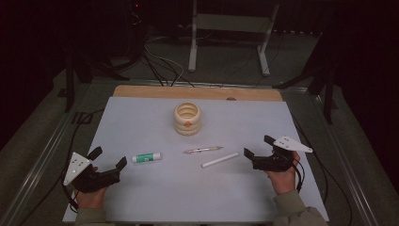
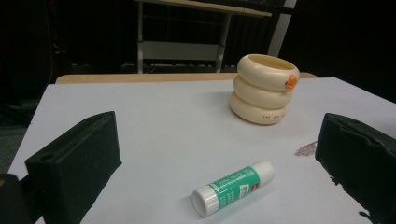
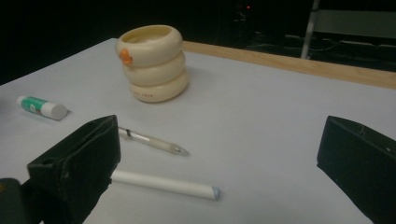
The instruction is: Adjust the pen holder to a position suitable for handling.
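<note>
Left tool [image 1: 111, 164] low over the white sheet [image 1: 155, 197] at the near left corner of the bench [image 1: 197, 92], jaws wide apart, nothing between them. Held in the left hand [image 1: 89, 181], grey plate on top. Just in front of its jaws, a glue stick [image 1: 146, 157] with green label and white cap, lying flat on the sheet, not touched; in the left gripper view seen between the two black jaws [image 2: 233, 187], cap end toward the camera.

Right tool [image 1: 258, 147] at the near right side, also resting low, jaws spread apart and empty, held in the right hand [image 1: 282, 176]. Near its tips, a white stick [image 1: 220, 160] lying flat, slightly slanted, close but apart. Just behind it, a clear pen [image 1: 203, 150], also flat, near the white stick without contact. In the right gripper view, white stick [image 3: 163, 184] nearest to the left jaw, pen [image 3: 154, 141] a little farther.

Farther back at the middle of the sheet, a cream holder [image 1: 187, 118] of three stacked rings with a small orange mark, upright, well apart from both tools.
</note>
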The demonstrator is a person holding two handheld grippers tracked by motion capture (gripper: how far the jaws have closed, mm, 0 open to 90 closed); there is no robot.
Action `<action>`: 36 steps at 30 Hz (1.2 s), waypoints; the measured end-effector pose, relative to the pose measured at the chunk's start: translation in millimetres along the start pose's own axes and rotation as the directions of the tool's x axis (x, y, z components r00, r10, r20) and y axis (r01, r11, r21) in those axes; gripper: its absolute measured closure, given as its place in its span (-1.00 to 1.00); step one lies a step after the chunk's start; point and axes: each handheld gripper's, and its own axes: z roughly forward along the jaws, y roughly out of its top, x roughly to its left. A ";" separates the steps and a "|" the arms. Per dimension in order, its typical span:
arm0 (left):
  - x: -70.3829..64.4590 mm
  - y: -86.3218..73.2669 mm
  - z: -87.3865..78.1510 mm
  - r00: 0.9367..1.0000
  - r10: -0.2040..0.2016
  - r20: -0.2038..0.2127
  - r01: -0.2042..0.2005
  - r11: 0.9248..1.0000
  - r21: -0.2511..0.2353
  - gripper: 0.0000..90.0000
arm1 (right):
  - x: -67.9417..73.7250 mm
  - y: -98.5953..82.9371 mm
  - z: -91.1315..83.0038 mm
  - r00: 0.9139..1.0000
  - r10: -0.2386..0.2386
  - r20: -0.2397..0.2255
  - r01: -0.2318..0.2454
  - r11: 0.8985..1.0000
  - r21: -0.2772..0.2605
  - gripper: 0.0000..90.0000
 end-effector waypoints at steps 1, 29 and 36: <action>0.0 0.0 0.0 1.000 0.000 0.000 0.000 1.000 0.000 -0.99 | 0.0 0.0 0.0 1.000 0.000 0.000 0.000 1.000 0.000 -1.00; 0.0 -2.0 -0.1 1.000 0.002 0.006 -0.002 1.000 0.005 -0.99 | 8.8 53.0 61.6 0.997 0.029 -0.066 -0.024 0.997 0.076 -1.00; 1.8 -2.6 -1.7 1.000 0.002 0.002 -0.002 1.000 0.005 -0.99 | 12.8 71.2 84.2 0.995 0.034 -0.090 -0.025 0.995 0.100 -1.00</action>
